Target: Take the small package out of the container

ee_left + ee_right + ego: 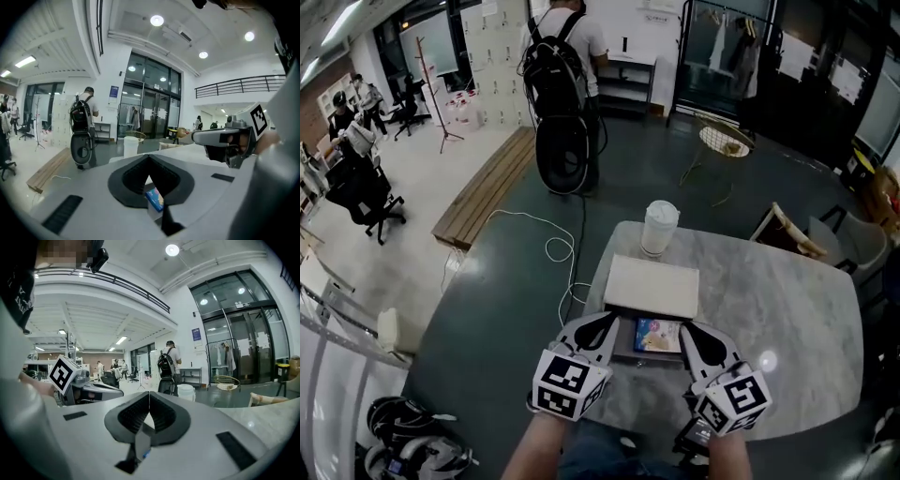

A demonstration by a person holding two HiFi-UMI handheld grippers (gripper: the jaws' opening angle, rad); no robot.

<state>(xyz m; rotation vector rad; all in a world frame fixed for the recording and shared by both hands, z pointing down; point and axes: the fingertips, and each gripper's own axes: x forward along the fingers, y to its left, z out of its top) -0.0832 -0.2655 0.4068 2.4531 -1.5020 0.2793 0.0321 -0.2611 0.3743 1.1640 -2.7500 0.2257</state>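
Observation:
A dark open container (645, 357) sits at the near edge of the grey marble table (787, 319). A white flat lid (652, 286) lies over its far part. Inside it lies the small colourful package (658, 335), which also shows as a blue packet (154, 199) under the jaws in the left gripper view. My left gripper (611, 322) (149, 157) is just left of the container, jaws closed together and holding nothing. On the container's right side my right gripper (685, 328) (149, 394) is likewise shut and holds nothing. Each gripper also sees the other: the right gripper (229, 138), the left gripper (79, 385).
A white lidded cup (659, 225) stands on the table beyond the lid. A person with a backpack (567, 56) stands far off by a wheel. A wooden bench (483, 187), a white cable (558, 248) and helmets (412, 436) are on the floor at left. Chairs (787, 234) stand at the table's right.

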